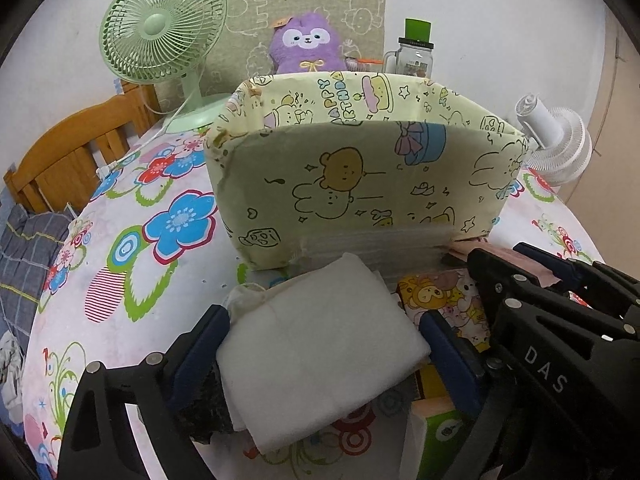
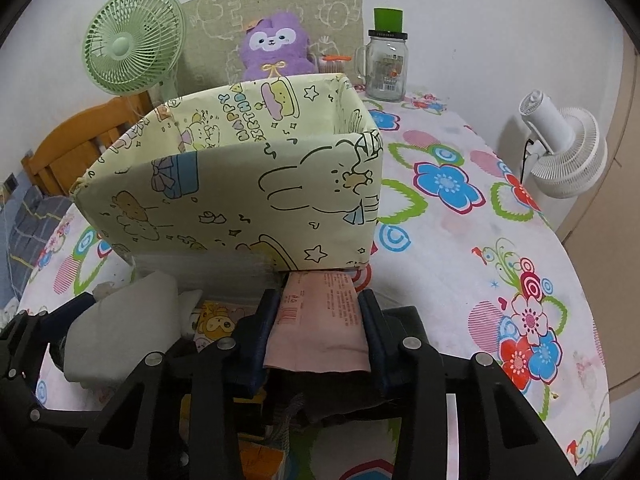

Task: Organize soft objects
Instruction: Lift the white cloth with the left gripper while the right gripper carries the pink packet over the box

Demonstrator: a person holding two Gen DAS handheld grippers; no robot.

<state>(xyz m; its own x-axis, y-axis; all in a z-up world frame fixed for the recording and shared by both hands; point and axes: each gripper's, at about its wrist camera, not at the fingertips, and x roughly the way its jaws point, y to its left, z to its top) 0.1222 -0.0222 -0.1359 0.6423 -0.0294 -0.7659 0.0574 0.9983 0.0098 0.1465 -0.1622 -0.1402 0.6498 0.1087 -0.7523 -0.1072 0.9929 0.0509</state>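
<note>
A white soft pack (image 1: 320,344) lies between the blue pads of my left gripper (image 1: 323,318), which touch both of its sides, so that gripper is shut on it. Just beyond stands an open pale-yellow box (image 1: 360,184) with cartoon prints. In the right wrist view my right gripper (image 2: 318,297) is shut on a pink soft pack (image 2: 320,320), right at the foot of the box (image 2: 240,200). A dark cloth (image 2: 340,396) lies under the pink pack. The white pack (image 2: 128,320) shows to its left.
A cartoon-printed packet (image 1: 444,296) and a green carton (image 1: 444,436) lie between the grippers on the flowered tablecloth (image 2: 460,264). Behind the box are a green fan (image 1: 164,28), a purple plush (image 1: 306,44), a glass jar (image 2: 386,68), a white fan (image 2: 568,152) and a wooden chair (image 1: 72,152).
</note>
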